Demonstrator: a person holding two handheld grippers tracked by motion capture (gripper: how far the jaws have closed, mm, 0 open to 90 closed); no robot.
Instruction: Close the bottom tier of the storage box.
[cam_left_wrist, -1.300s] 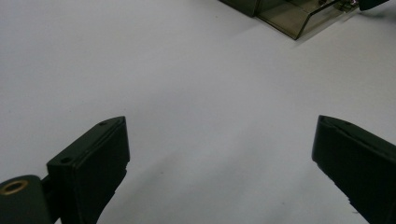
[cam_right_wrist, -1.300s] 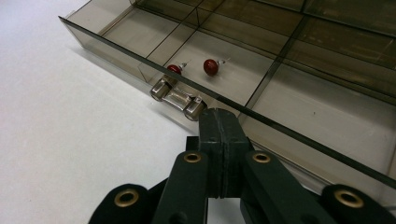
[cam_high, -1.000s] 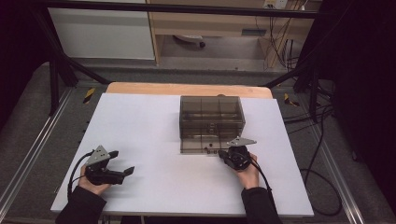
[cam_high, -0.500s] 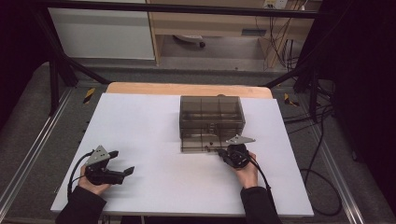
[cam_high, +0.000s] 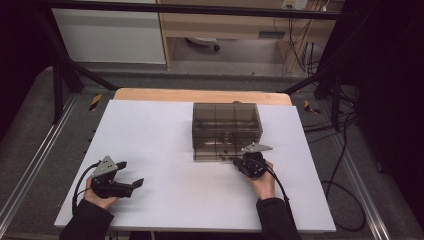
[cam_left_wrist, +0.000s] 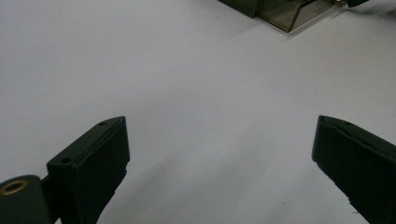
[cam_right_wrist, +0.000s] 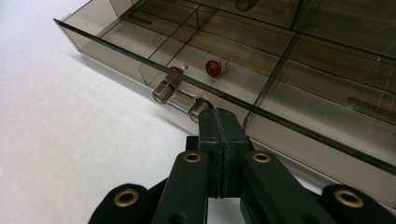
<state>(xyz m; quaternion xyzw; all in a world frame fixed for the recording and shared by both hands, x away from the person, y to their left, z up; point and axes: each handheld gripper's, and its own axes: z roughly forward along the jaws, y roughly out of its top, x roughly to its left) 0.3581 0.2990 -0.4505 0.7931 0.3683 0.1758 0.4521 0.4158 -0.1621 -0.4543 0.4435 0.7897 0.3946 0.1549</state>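
Observation:
A smoky clear drawer cabinet (cam_high: 226, 127) stands at the middle of the white table (cam_high: 165, 135). Its lowest drawer (cam_right_wrist: 299, 100) is pulled out a little. Two small red pieces (cam_right_wrist: 213, 67) lie in one compartment, behind the clear handle (cam_right_wrist: 180, 99) on the drawer front. My right gripper (cam_right_wrist: 219, 115) is shut, with its tips against the right end of that handle; I see nothing between the jaws. In the high view the right gripper (cam_high: 234, 160) sits at the cabinet's front edge. My left gripper (cam_high: 131, 173) rests open at the table's near left, over bare table (cam_left_wrist: 219, 154).
A corner of the cabinet (cam_left_wrist: 280, 11) shows far off in the left gripper view. A wooden strip (cam_high: 200, 95) runs along the table's far edge. Black frame bars and cables (cam_high: 345, 165) flank the table on both sides.

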